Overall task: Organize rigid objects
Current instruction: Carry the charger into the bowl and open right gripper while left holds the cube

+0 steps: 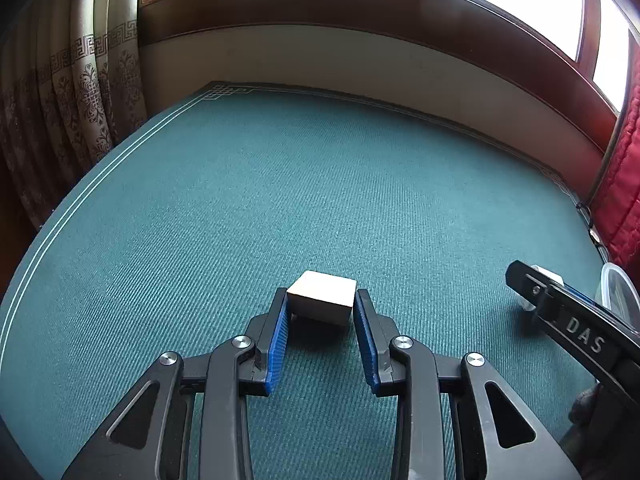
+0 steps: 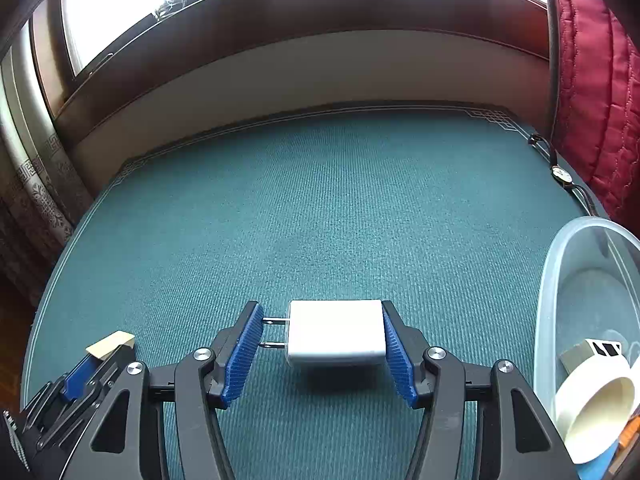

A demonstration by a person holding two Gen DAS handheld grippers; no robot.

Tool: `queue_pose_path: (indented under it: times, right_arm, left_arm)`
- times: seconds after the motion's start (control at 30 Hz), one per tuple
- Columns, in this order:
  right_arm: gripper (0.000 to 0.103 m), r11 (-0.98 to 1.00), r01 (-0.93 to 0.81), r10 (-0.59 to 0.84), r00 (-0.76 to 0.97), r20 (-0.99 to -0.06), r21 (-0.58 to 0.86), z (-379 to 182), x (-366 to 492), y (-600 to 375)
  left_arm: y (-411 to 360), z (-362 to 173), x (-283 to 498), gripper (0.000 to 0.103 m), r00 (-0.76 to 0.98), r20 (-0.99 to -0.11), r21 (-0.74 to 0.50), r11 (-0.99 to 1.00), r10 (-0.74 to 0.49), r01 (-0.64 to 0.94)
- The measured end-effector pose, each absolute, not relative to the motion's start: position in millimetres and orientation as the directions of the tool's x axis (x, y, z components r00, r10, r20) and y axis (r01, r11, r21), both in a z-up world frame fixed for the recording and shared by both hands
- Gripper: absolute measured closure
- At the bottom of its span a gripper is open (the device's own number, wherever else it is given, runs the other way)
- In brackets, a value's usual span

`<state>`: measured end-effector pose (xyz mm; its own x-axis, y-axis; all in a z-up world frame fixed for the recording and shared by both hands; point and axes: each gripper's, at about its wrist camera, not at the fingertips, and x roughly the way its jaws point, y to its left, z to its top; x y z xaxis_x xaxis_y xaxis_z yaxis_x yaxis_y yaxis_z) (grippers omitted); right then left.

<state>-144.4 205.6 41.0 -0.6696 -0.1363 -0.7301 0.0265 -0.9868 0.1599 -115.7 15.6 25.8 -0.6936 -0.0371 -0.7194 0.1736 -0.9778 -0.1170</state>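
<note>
Green mat [image 1: 320, 180]: 2 grippers hold blocks.

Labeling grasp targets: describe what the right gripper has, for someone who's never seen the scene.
On the green table, left of the clear tub, the right gripper clamps a white charger. Two metal prongs point left; the left gripper's block has none.

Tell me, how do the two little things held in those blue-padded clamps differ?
The wooden block in the left gripper is a plain tan cube; the white charger in the right gripper is a glossy, rounded plug with two metal prongs pointing sideways. The block fills a narrow gap between the pads; the charger, prongs included, spans a wider one. Both are small, rigid, and lifted off the green tablecloth.
</note>
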Motion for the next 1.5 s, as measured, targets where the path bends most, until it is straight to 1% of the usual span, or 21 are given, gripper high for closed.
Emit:
queue_pose_path:
  times: [0.13, 0.33, 0.6, 0.77, 1.3, 1.5]
  right_arm:
    - [0.042, -0.984, 0.045, -0.152, -0.699, -0.698, 0.170, 58.0, -128.8, 207.9]
    - [0.042, -0.984, 0.044, -0.150, -0.736, -0.660, 0.175, 76.4, -106.7, 218.8]
    - [0.042, -0.985, -0.047, -0.064, -0.788, -0.612, 0.165, 90.7, -73.3, 254.0]
    - [0.042, -0.983, -0.107, -0.003, -0.809, -0.588, 0.152, 96.0, -60.4, 275.4]
    - [0.041, -0.938, -0.311, 0.160, -0.782, -0.603, 0.155, 87.7, -40.5, 350.7]
    - [0.041, -0.921, -0.360, 0.201, -0.766, -0.611, 0.148, 80.0, -25.2, 368.6]
  left_arm:
    - [16.0, 27.4, -115.5, 0.070, -0.698, -0.716, -0.124, -0.978, -0.028, 0.166]
    - [24.4, 31.8, -111.8, 0.070, -0.704, -0.709, -0.163, -0.980, 0.037, 0.113]
    - [38.4, 40.2, -103.1, 0.070, -0.719, -0.683, -0.217, -0.976, 0.133, 0.026]
    - [45.7, 42.1, -100.3, 0.070, -0.720, -0.678, -0.215, -0.977, 0.149, 0.001]
    - [58.0, 44.1, -95.2, 0.070, -0.719, -0.674, -0.202, -0.978, 0.173, -0.046]
    - [64.8, 44.4, -92.8, 0.070, -0.717, -0.674, -0.194, -0.979, 0.180, -0.063]
